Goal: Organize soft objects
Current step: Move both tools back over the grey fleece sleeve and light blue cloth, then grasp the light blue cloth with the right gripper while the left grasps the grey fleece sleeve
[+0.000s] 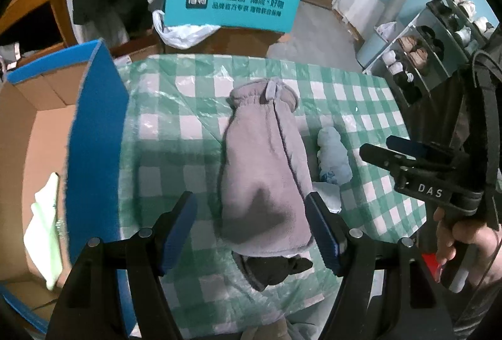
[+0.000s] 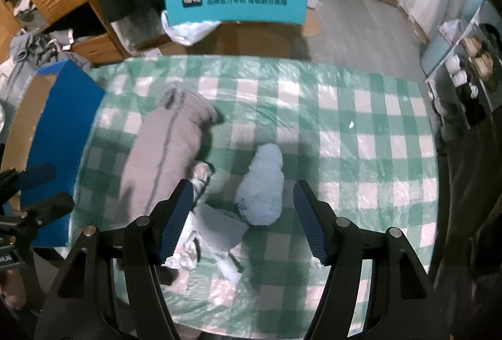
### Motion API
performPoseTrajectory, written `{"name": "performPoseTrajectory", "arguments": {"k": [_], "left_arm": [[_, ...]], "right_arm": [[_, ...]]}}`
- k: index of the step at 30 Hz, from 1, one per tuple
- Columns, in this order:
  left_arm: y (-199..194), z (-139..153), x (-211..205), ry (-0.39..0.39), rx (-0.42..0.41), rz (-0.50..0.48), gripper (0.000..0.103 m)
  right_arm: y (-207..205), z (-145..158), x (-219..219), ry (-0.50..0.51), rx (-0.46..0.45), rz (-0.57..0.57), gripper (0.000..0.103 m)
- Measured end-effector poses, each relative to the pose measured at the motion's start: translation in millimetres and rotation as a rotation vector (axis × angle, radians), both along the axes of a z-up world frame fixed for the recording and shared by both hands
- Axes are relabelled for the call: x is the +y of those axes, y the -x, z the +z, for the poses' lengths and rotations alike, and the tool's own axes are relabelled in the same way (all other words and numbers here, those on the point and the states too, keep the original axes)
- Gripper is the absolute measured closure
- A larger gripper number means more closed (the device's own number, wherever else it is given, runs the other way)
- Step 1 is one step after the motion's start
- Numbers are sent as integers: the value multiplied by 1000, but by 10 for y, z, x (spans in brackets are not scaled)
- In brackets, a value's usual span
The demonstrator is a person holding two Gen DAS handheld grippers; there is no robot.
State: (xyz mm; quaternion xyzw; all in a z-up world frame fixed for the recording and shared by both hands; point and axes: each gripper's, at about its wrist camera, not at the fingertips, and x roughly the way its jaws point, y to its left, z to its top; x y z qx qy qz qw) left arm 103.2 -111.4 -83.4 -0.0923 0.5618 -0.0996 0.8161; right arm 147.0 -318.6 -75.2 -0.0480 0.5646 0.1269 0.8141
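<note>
fleece pouch [image 1: 263,170] looks soft and light, so my open left gripper [image 1: 251,230] should pinch its near end; right gripper [image 2: 243,220] open over blue bundle [image 2: 262,186].

Dim, flat indoor light with a cold greenish cast; soft shadows pool under each tool on the table [image 1: 360,95], whose plastic cover [image 2: 345,133] shows pale glare. The right wrist view is motion-blurred, the left sharper. Both bend hard toward black fisheye corners.
</note>
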Motion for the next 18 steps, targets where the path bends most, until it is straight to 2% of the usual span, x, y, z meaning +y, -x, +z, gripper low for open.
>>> {"name": "performPoseTrajectory", "arguments": {"k": [10, 18], "left_arm": [[-169, -353, -98, 12, 84, -5, 30], [-233, -420, -95, 29, 102, 9, 30]], "right_arm": [[-144, -406, -80, 10, 67, -30, 37], [-229, -675, -130, -24, 121, -52, 37]]}}
